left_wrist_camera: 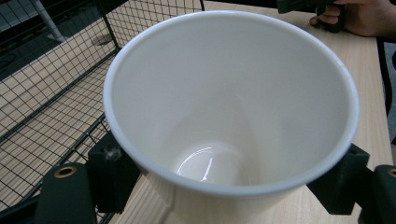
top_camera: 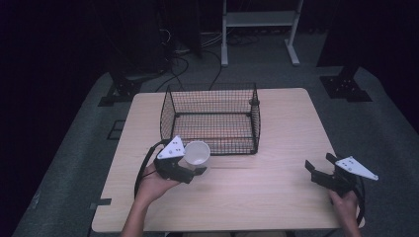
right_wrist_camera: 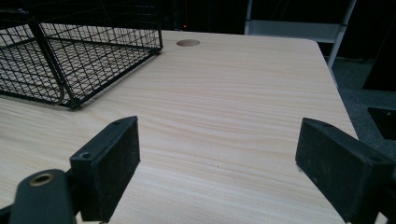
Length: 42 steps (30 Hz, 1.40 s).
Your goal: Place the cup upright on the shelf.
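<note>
The left gripper (top_camera: pixel 193 167) has its fingers clamped on the white cup (top_camera: pixel 197 153) just before the wire basket (top_camera: pixel 211 118), not yet inside, while the right gripper (top_camera: pixel 320 171) waits, fingers apart.

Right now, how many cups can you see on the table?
1. The white cup is held in the left gripper, just in front of the wire basket. The basket looks empty, so no other cup seems hidden.

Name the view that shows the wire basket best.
The high view: the wire basket appears whole, open-topped, on the table beyond the white cup. The left gripper view catches part of its mesh behind the cup; the right gripper view shows one corner.
</note>
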Each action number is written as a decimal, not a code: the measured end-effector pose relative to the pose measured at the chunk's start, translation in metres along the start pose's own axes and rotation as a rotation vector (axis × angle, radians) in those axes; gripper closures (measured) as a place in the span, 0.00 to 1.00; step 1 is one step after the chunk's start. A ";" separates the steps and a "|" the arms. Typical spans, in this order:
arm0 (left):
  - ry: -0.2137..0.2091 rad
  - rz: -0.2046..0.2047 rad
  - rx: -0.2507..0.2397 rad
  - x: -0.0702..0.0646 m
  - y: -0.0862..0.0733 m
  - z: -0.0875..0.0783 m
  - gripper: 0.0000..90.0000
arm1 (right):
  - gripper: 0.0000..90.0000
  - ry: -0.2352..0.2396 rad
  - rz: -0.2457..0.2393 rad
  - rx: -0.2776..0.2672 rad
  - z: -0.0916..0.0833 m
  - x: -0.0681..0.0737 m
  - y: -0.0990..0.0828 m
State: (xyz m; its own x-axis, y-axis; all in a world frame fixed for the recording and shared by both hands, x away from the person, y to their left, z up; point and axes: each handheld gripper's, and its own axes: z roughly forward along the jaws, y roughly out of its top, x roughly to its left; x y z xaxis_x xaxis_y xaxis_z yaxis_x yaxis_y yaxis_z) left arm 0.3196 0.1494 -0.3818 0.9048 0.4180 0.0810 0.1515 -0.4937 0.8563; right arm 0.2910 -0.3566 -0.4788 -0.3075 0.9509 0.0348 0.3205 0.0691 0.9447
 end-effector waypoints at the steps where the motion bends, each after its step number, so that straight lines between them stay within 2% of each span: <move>1: -0.004 0.000 0.001 0.001 0.002 0.000 0.24 | 0.14 0.000 0.001 0.000 0.000 0.000 0.000; 23: -0.059 0.038 0.022 0.021 0.031 -0.007 0.24 | 0.14 -0.005 0.007 0.001 0.000 0.000 0.000; 36: -0.074 0.033 0.028 0.033 0.045 -0.011 0.24 | 0.14 -0.006 0.013 0.000 0.000 -0.001 0.000; 42: -0.082 0.033 0.014 0.040 0.053 -0.015 0.24 | 0.14 -0.008 0.019 0.000 0.000 -0.001 0.000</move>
State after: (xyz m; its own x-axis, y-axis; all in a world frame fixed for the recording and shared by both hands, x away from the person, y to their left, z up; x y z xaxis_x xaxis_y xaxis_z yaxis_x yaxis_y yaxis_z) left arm 0.3580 0.1515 -0.3250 0.9389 0.3377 0.0661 0.1263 -0.5170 0.8466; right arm 0.2914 -0.3575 -0.4787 -0.2945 0.9543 0.0501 0.3262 0.0511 0.9439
